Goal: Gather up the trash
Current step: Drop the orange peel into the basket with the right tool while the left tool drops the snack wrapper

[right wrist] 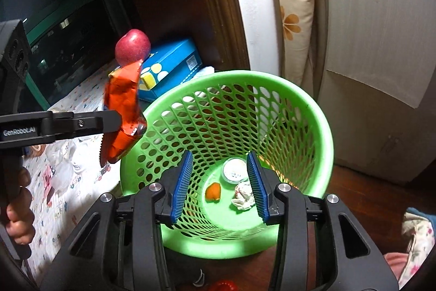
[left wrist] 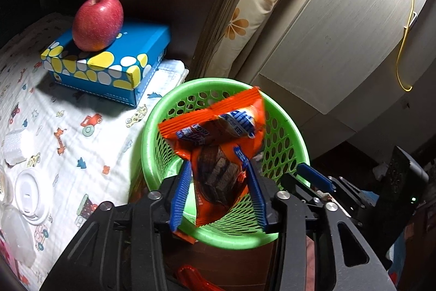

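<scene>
A green mesh basket (left wrist: 152, 127) stands on the floor beside a bed. My left gripper (left wrist: 212, 156) hangs over its rim with an orange snack wrapper (left wrist: 215, 176) upright between its blue pads, which touch the wrapper's sides near the tips. From the right wrist view the same wrapper (right wrist: 122, 97) sticks out of the left gripper (right wrist: 122, 124) at the basket's (right wrist: 321, 127) left edge. My right gripper (right wrist: 220, 154) is open over the basket with nothing between its pads. At the bottom lie a white round lid (right wrist: 234, 169), an orange scrap (right wrist: 213, 191) and a crumpled paper (right wrist: 242, 195).
A red apple (left wrist: 98, 21) sits on a blue spotted box (left wrist: 109, 67) on the printed bedsheet (left wrist: 68, 132). A white lid (left wrist: 27, 195) and a foam piece (left wrist: 16, 149) lie near its front edge. A white cabinet (left wrist: 340, 32) and a flowered pillow (left wrist: 253, 4) stand behind the basket. A hand (right wrist: 19, 209) grips the left handle.
</scene>
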Motion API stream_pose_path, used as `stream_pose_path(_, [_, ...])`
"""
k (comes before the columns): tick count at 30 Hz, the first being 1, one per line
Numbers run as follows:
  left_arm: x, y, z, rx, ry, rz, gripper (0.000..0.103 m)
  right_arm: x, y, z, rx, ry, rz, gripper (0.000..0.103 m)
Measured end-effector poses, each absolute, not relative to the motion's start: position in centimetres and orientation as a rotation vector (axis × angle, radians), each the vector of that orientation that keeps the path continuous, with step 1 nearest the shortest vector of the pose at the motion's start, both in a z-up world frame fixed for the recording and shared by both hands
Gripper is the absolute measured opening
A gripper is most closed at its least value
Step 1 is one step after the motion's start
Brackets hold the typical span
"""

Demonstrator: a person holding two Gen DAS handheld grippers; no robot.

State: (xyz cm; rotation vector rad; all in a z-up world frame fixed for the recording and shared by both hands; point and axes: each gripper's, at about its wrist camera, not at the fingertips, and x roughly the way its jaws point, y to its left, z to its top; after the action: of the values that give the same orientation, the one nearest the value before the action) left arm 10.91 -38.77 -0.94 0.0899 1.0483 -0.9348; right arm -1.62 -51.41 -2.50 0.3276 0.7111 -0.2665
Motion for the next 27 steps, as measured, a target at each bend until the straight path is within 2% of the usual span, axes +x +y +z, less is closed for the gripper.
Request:
stream_pose_path(2, [10.8, -39.3, -1.5, 0.096, 1.059, -0.943, 0.041, -2.1, -51.7, -2.4, 0.329, 0.705, -0.277, 0.046])
stream_pose_path(8, [10.3, -40.3, -2.6, 0.101, 1.080, -0.961, 0.060, -3.1, -52.2, -2.4, 0.345, 0.699, -0.291, 0.046])
stream_pose_path(16, [10.0, -39.6, -2.6, 0.084, 1.070, -0.983, 0.065, -3.1, -52.1, -2.3, 0.349, 0.698, -0.288, 0.047])
stream_pose_path(19, [10.0, -38.8, -2.6, 0.072, 1.068, -0.980, 0.068, -3.1, -51.8, -2.0, 0.342, 0.688, -0.287, 0.051])
stream_pose_path(27, [10.4, -37.5, -3.0, 0.047, 1.082, -0.967, 0.069, -3.0, -51.1, -1.4, 0.333, 0.680, -0.280, 0.051])
